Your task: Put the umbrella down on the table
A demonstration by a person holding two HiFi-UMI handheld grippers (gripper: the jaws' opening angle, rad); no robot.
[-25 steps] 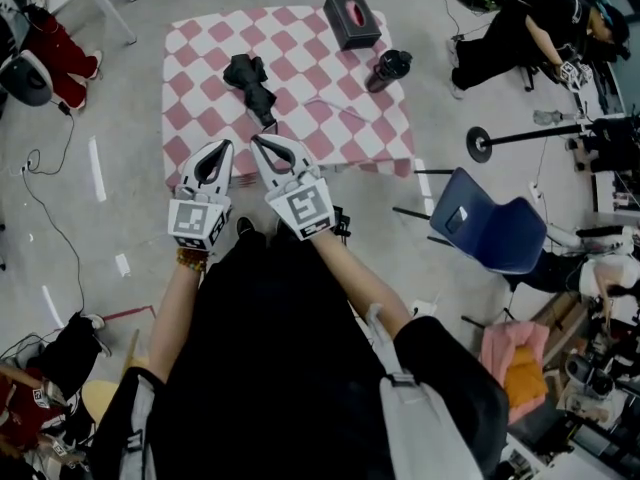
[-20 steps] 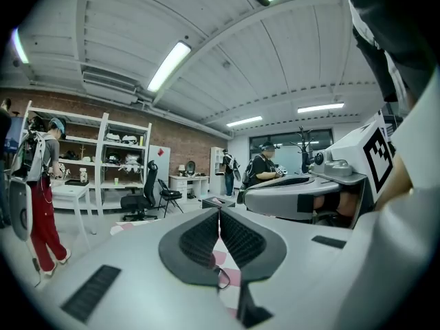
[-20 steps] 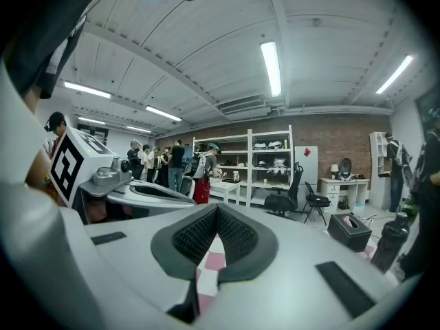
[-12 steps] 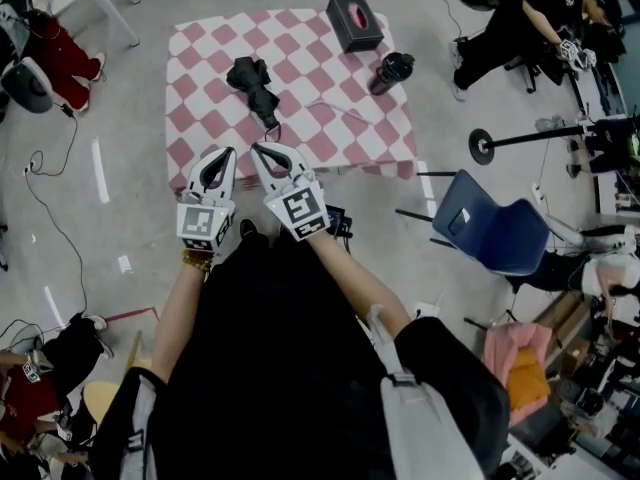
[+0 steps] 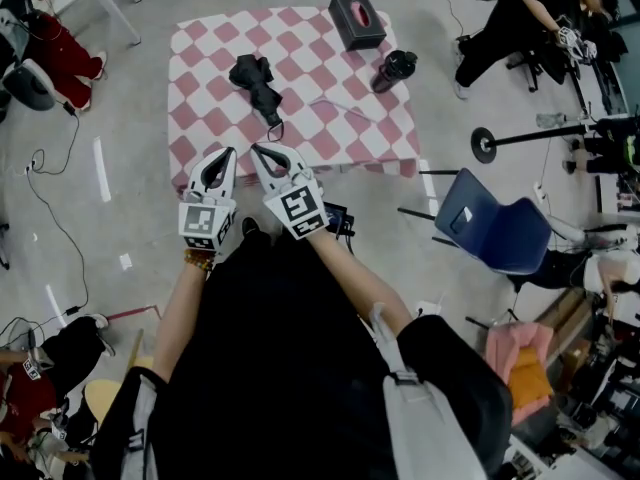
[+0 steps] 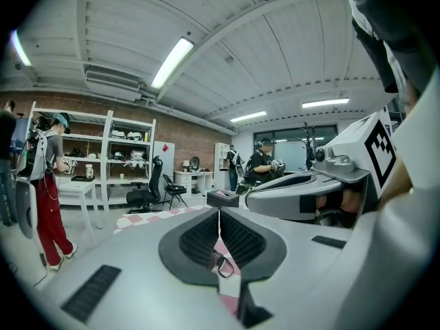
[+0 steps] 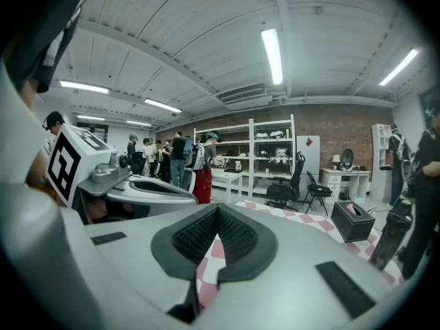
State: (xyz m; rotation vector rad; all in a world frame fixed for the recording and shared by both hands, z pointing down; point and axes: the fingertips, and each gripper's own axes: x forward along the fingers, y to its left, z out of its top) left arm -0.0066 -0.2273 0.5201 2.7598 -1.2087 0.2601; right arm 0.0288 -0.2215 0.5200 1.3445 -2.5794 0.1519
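Seemingly the job was finished. The umbrella [image 5: 256, 86], black and folded, lay flat on the checked table [image 5: 345, 138], in its left half toward the far edge, with its thin end pointing toward the near edge. Nothing gripped it. The left gripper [image 5: 225, 154] and the right gripper [image 5: 258, 150] hung side by side over the near edge of the table, near the thin end but apart from it. In the left gripper view the jaws [image 6: 218, 215] stood pressed together with nothing clamped between them, and the right gripper view showed the same [image 7: 217, 212]: pads meeting, empty. A tissue box [image 5: 357, 20] sat at the far right corner and a dark bottle [image 5: 394, 69] by the right edge, both well apart from the umbrella. As far as I could judge, nothing was left to do except draw the hands away.
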